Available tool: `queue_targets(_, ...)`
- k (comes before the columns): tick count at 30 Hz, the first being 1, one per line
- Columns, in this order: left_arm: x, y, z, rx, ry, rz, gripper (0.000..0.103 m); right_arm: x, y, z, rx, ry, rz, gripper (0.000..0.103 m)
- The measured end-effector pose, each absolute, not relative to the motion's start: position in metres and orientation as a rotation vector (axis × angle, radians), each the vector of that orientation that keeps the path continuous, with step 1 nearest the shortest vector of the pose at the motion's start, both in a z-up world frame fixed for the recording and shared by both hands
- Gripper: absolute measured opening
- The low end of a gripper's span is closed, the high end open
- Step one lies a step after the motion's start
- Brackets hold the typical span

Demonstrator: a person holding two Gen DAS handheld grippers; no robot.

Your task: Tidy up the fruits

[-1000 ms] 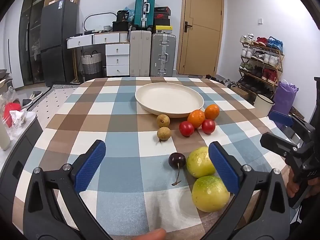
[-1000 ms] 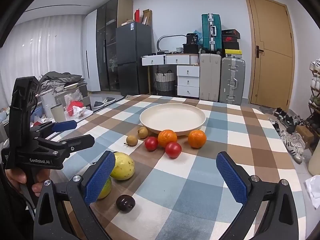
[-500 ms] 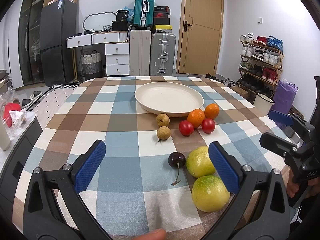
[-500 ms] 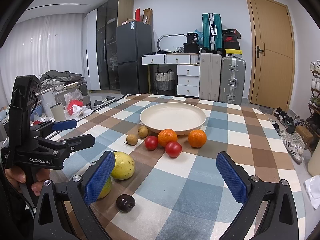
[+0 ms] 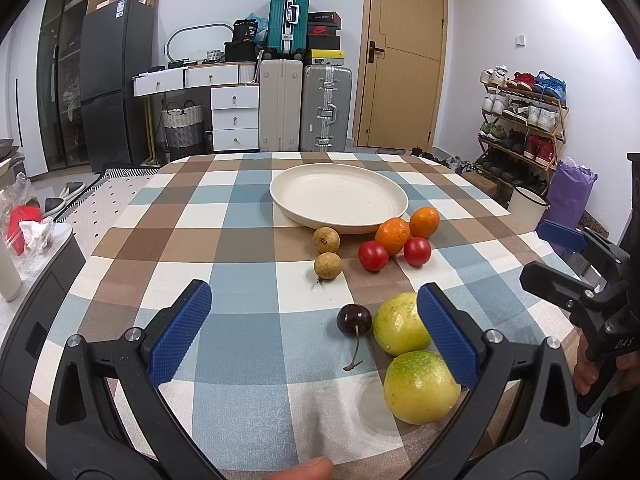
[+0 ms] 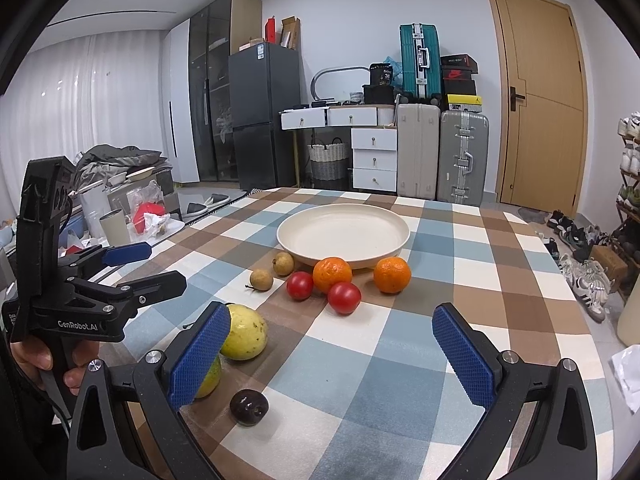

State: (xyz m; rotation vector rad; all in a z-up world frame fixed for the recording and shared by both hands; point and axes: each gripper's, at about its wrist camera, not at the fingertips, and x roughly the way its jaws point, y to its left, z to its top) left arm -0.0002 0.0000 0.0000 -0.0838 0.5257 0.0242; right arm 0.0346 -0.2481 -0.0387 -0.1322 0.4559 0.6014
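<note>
An empty cream plate (image 5: 338, 197) (image 6: 343, 232) sits mid-table on a checked cloth. In front of it lie two oranges (image 5: 393, 235) (image 6: 392, 275), two red tomatoes (image 5: 373, 255) (image 6: 344, 297), two small brown longans (image 5: 327, 265) (image 6: 261, 279), a dark cherry (image 5: 354, 319) (image 6: 249, 401) and two yellow-green fruits (image 5: 421, 386) (image 6: 245, 333). My left gripper (image 5: 314, 332) is open and empty over the near cloth, with the cherry between its fingers. My right gripper (image 6: 330, 358) is open and empty above the cloth to the right of the cherry.
The table (image 5: 184, 240) ends close to both grippers. Suitcases (image 5: 326, 108), a drawer unit and a door stand behind. A shoe rack (image 5: 520, 120) is at the right. A side surface with bags and cups (image 6: 120, 228) is at the left.
</note>
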Motion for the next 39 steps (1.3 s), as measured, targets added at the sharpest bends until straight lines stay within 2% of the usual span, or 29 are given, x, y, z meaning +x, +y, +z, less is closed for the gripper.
queue_targets(39, -0.0001, 0.0000, 0.0000, -0.083, 0.529, 0.024, 0.103, 0.0360, -0.2452, -0.0446, -0.150, 0.482, 0.604, 0.103)
